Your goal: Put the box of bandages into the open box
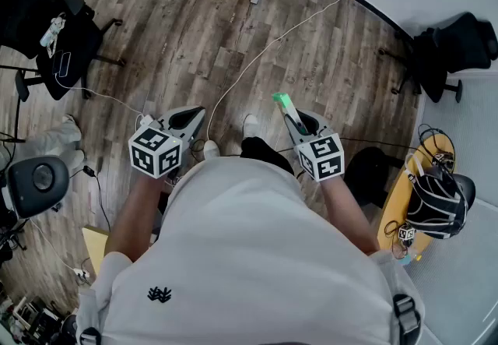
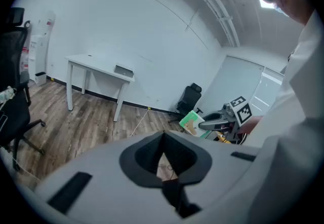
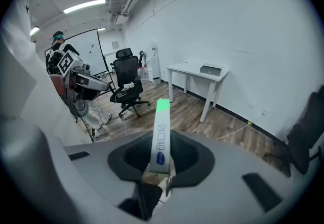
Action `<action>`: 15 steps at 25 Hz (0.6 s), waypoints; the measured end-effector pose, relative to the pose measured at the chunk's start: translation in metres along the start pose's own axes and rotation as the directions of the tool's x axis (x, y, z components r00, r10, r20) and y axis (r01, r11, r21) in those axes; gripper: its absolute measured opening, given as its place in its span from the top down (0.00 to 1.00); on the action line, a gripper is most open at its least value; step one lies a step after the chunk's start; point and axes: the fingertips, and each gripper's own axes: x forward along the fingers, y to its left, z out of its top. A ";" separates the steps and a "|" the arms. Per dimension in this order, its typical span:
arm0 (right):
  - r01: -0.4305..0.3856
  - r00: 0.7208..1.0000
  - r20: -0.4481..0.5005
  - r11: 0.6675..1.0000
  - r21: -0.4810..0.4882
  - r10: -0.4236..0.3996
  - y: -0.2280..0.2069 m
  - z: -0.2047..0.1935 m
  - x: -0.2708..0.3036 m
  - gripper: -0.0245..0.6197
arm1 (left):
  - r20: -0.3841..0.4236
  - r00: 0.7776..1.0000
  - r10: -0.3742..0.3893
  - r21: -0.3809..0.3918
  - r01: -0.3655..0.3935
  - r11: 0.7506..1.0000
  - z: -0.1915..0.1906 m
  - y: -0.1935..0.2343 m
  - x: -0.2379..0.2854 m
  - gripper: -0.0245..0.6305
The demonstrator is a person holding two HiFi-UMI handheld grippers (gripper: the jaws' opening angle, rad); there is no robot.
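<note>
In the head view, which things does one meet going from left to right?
Black office chair, left tool, box of bandages in the right tool, second black chair by the wall.

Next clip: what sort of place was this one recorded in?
Probably a sparsely furnished office or lab room: a white desk against a bare white wall, a black office chair, and a wood-look floor.
</note>
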 end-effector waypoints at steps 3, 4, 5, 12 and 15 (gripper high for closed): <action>0.003 1.000 0.017 1.000 0.006 -0.003 -0.020 0.009 0.001 0.82 | -0.006 1.000 -0.008 0.027 0.008 1.000 0.015 -0.006 0.021 0.95; 0.001 1.000 0.020 1.000 0.005 -0.001 -0.026 0.011 0.002 0.82 | -0.007 1.000 -0.009 0.031 0.009 0.999 0.020 -0.008 0.026 0.95; -0.001 1.000 0.022 1.000 0.003 0.001 -0.033 0.013 0.002 0.82 | -0.008 1.000 -0.009 0.032 0.009 0.999 0.025 -0.010 0.032 0.95; -0.018 0.999 0.051 1.000 0.014 0.017 -0.089 0.022 -0.001 0.82 | -0.033 0.999 0.009 0.086 -0.006 0.996 0.057 -0.029 0.083 0.95; -0.039 0.997 0.061 0.999 0.025 0.037 -0.109 0.021 0.001 0.82 | -0.052 0.999 0.014 0.104 -0.008 0.994 0.064 -0.040 0.109 0.95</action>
